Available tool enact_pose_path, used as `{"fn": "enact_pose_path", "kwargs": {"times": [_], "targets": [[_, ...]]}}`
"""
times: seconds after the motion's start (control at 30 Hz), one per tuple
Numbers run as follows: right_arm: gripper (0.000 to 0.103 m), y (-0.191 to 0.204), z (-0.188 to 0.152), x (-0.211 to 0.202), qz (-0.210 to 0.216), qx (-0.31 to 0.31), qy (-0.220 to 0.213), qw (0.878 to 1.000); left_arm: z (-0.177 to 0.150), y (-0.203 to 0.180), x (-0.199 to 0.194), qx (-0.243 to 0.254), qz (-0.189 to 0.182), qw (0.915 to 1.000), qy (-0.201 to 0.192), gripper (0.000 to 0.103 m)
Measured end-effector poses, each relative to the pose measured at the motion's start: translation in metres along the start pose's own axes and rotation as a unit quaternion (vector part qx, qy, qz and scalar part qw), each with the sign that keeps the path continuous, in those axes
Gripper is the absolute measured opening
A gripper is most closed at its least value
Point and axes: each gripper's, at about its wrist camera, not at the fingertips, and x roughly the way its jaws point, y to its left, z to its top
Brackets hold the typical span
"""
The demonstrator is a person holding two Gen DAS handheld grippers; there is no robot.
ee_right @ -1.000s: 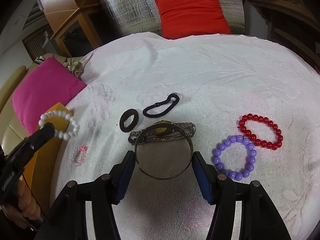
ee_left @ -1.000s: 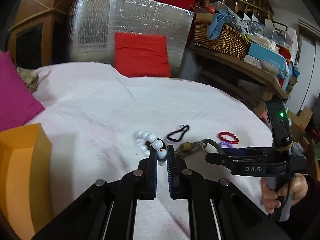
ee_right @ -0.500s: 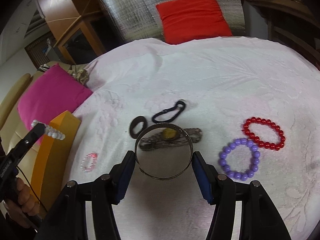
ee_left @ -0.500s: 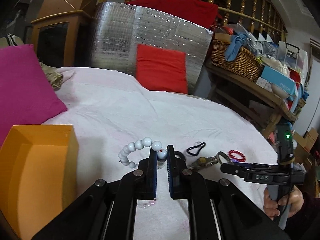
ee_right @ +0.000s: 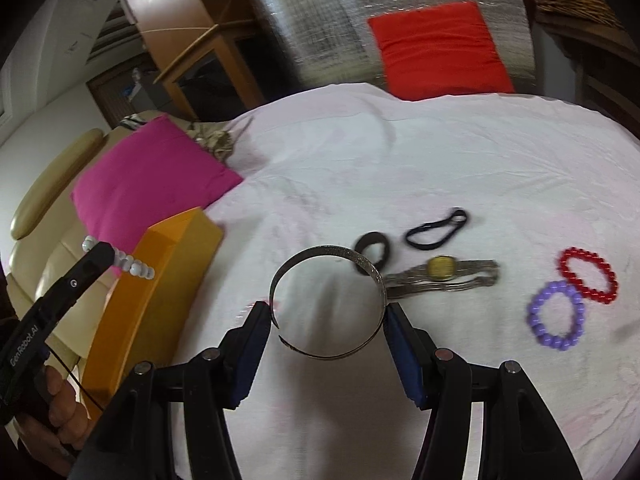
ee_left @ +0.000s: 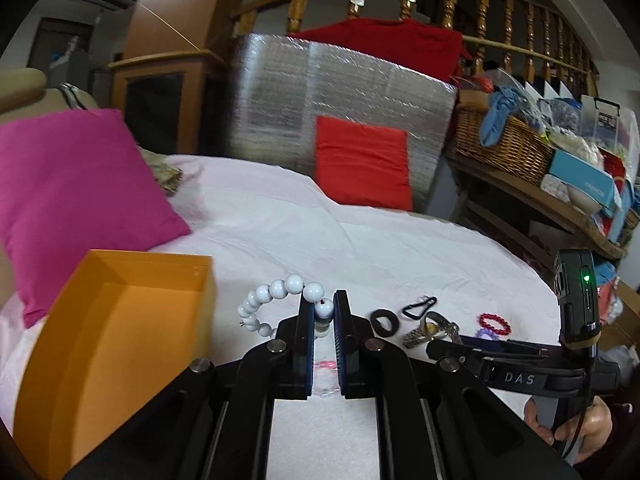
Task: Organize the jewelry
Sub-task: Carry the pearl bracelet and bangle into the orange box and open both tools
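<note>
My left gripper (ee_left: 323, 312) is shut on a white bead bracelet (ee_left: 272, 296) and holds it in the air just right of an open orange box (ee_left: 120, 320). It also shows in the right wrist view (ee_right: 96, 256) with the white bracelet (ee_right: 132, 266) above the box (ee_right: 160, 292). My right gripper (ee_right: 328, 316) is shut on a thin metal bangle (ee_right: 328, 256), held above the white cloth. On the cloth lie a watch (ee_right: 440, 270), two black hair ties (ee_right: 438, 228), a red bead bracelet (ee_right: 588, 276) and a purple one (ee_right: 556, 316).
A pink cushion (ee_left: 72, 184) lies behind the box. A red cushion (ee_left: 362, 160) leans on a silver foil panel at the back. A shelf with a wicker basket (ee_left: 504, 152) stands at the right. A small pink bead ring (ee_left: 326, 366) lies under my left gripper.
My left gripper has carried the white bracelet left, close to the orange box. My right gripper has moved left with the bangle, away from the watch and bead bracelets.
</note>
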Motion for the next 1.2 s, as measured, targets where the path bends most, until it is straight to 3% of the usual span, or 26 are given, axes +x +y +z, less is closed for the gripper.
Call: {"fn": "enact_pose_path", "kwargs": {"times": [0.23, 0.43, 0.53, 0.67, 0.77, 0.97, 1.13, 1.2], "targets": [[0.061, 0.027, -0.008, 0.001, 0.009, -0.026, 0.002, 1.0, 0.0, 0.007, -0.031, 0.003, 0.065, 0.997, -0.043, 0.009], [0.061, 0.034, -0.016, 0.008, -0.014, -0.04, 0.008, 0.999, 0.003, 0.038, -0.054, -0.052, 0.122, 0.9887, -0.07, 0.009], [0.061, 0.047, -0.012, 0.01, -0.013, -0.051, 0.009, 0.999, 0.002, 0.059, -0.063, -0.076, 0.175, 0.9782, -0.082, 0.009], [0.061, 0.082, 0.003, 0.017, 0.004, -0.077, 0.004, 0.997, -0.003, 0.087, -0.067, -0.1, 0.274, 0.9536, -0.076, 0.009], [0.061, 0.114, 0.018, 0.034, 0.028, -0.09, 0.013, 0.995, -0.011, 0.113, -0.066, -0.139, 0.319, 0.9358, -0.052, 0.009], [0.062, 0.183, 0.039, 0.074, 0.077, -0.103, 0.035, 0.991, -0.031, 0.142, -0.06, -0.193, 0.351, 0.9164, -0.002, 0.009], [0.064, 0.217, 0.04, 0.112, 0.077, -0.095, 0.061, 0.991, -0.041, 0.145, -0.05, -0.206, 0.364, 0.908, 0.027, 0.009], [0.067, 0.217, 0.04, 0.125, 0.074, -0.073, 0.076, 0.992, -0.041, 0.142, -0.046, -0.196, 0.374, 0.9058, 0.032, 0.016]]}}
